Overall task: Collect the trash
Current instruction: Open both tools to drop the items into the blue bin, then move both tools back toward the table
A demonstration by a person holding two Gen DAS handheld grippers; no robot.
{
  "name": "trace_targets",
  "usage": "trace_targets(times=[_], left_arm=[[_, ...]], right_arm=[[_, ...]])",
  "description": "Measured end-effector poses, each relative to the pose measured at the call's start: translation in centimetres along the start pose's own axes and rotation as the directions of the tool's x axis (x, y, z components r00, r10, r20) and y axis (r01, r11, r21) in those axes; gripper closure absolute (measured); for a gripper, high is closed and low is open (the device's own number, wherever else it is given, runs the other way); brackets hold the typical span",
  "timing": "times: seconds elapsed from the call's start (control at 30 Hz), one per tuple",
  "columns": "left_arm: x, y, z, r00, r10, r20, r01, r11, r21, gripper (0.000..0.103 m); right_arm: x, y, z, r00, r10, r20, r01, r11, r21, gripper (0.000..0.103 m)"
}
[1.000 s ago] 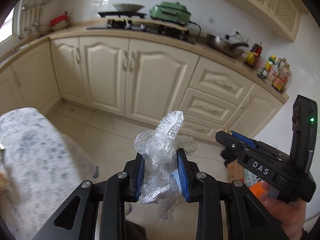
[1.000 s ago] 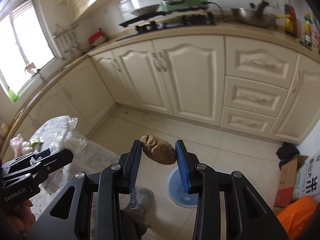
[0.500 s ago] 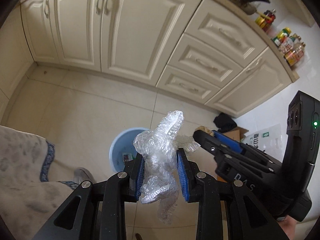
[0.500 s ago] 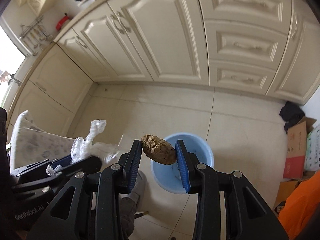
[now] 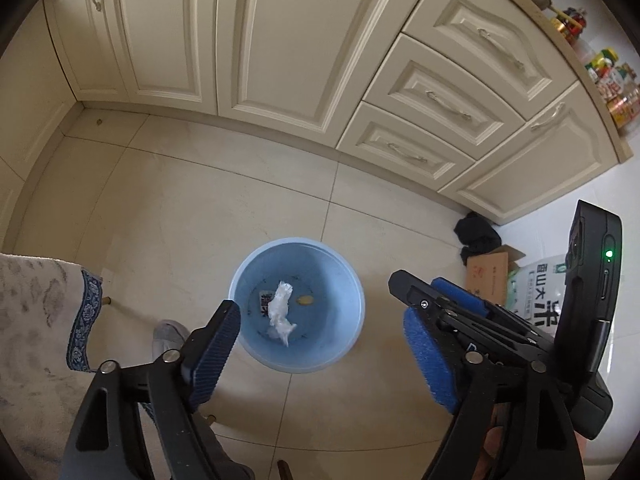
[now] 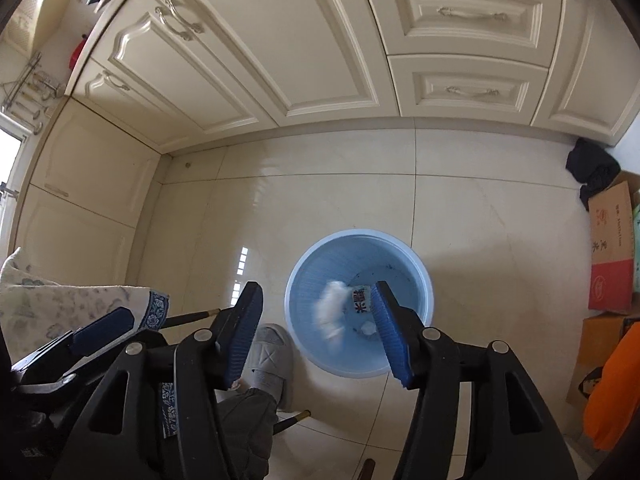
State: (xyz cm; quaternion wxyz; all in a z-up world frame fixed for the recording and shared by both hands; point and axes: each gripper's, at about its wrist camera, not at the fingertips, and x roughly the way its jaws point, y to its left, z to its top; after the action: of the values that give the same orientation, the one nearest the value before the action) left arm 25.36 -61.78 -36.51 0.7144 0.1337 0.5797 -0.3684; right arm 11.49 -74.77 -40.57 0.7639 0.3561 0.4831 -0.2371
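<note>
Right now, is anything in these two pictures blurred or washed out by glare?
Right wrist view: the white plastic wad in the blue bin is motion-smeared, and a window glare patch sits on the tiles. Left wrist view: the wad looks sharp; cabinets bow from fisheye.

1. Bin (image 5: 297,364) mouth gapes wide under both grippers; only small scraps on its bottom, plenty of room above them.
2. Left gripper (image 5: 320,350) jaws have just been opening, nothing between them, a straight drop to the bin.
3. Right gripper (image 6: 320,334) jaws have just been opening too, nothing between the pads, bin showing through.
4. The two tools sit just beside each other over the rim, a tight squeeze sideways.
5. Tablecloth (image 5: 36,320) edge and table legs crowd the bin's near left.
6. A slippered foot (image 6: 270,364) stands just beside the bin.
7. Boxes (image 6: 612,256) line the floor's right edge.
8. Bare floor (image 5: 224,200) up to the cabinets (image 5: 280,40).
</note>
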Motion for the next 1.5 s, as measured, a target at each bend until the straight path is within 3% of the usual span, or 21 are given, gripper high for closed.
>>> trace_targets(times=[0.2,0.27,0.53,0.77,1.07,1.13,1.4,1.5], left_arm=[[-1.5,-0.2,0.4,0.994,0.080,0.077,-0.079,0.997,-0.010,0.007],[-2.0,-0.5,0.6,0.988,0.121,0.093,-0.121,0.993,-0.008,0.007],[-7.1,-1.9,-1.6,0.970,0.152,0.190,-0.158,0.987,0.016,0.007],[-14.3,-2.3,-5.6,0.935,0.155,0.318,-0.171,0.985,0.025,0.007],[-29.0,1.5,-18.6,0.871,0.165,0.463,-0.163,0.986,-0.045,0.006],[-33.1,2.7,-22.7,0.847,0.186,0.498,-0.177,0.982,-0.065,0.006],[-42.9,5.8,-34.9,0.758,0.265,0.597,-0.207,0.964,-0.165,0.001],[-45.8,6.4,-39.2,0.734,0.299,0.610,-0.211,0.954,-0.215,0.001]], right_arm=[[-1.0,-0.4,-0.6,0.999,-0.012,0.029,0.011,0.998,0.059,0.007],[-1.8,-0.4,-0.8,0.999,-0.012,0.053,0.008,0.997,0.079,0.000],[-6.5,2.1,-1.6,0.993,-0.028,0.117,0.022,0.998,0.055,0.000],[-12.5,6.7,-3.0,0.980,-0.016,0.200,0.022,0.999,-0.029,0.000],[-19.5,15.0,-6.2,0.956,0.028,0.291,0.028,0.982,-0.188,0.000],[-20.8,17.1,-7.1,0.951,0.046,0.307,0.025,0.975,-0.223,0.000],[-24.9,25.2,-11.7,0.927,0.155,0.342,-0.021,0.932,-0.363,0.000],[-25.8,28.3,-13.6,0.918,0.207,0.339,-0.046,0.903,-0.427,0.000]])
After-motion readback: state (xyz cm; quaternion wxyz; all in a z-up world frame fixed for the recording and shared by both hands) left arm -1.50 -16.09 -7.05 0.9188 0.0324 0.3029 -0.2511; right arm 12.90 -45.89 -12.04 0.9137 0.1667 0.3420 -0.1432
